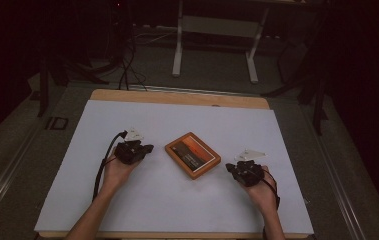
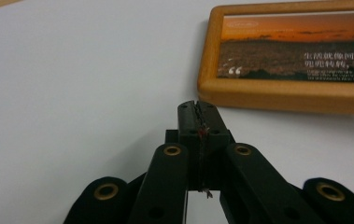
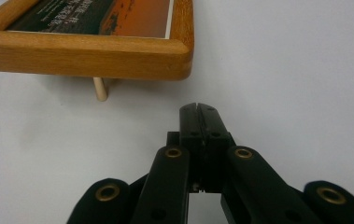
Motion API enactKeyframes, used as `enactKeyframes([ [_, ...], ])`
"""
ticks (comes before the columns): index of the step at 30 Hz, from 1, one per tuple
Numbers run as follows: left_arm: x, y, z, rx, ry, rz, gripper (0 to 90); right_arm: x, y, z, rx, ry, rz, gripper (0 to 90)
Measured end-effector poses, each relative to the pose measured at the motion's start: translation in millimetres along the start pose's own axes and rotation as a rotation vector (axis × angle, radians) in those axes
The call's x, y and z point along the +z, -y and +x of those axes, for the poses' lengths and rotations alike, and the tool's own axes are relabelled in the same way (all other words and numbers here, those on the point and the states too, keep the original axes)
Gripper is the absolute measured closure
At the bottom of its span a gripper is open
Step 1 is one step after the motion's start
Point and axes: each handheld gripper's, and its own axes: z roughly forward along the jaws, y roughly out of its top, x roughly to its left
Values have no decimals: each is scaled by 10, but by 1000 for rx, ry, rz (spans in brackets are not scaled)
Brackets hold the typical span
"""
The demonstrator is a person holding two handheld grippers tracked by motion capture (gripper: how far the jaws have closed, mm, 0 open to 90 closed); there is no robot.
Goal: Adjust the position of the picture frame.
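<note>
A wooden picture frame (image 1: pixel 192 154) with a sunset photo lies face up in the middle of the white sheet (image 1: pixel 172 120). My left gripper (image 1: pixel 149 148) rests to its left, jaws pressed together with nothing between them. In the left gripper view the tip (image 2: pixel 197 104) sits just short of the frame's edge (image 2: pixel 277 99). My right gripper (image 1: pixel 230 168) lies to the frame's right, also shut and empty. In the right gripper view its tip (image 3: pixel 197 106) is below the frame's corner (image 3: pixel 118 55), and a small wooden peg (image 3: pixel 100 88) props that side up.
The white sheet covers a wooden table (image 1: pixel 177 96). Beyond the table's far edge stand the white legs of another table (image 1: pixel 178 45) and some dark cables (image 1: pixel 124 65) on the floor. The sheet around the frame and hands is bare.
</note>
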Motion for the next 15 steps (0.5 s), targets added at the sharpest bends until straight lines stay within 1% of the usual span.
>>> enactKeyframes([
  [6,98,-68,14,20,2,8,898,-2,-14,12,-6,-2,-3,898],
  [13,211,-106,31,42,14,16,898,0,-25,27,-12,-4,-3,898],
  [15,246,-109,42,37,20,16,898,-2,-29,31,-13,-5,-4,899],
])
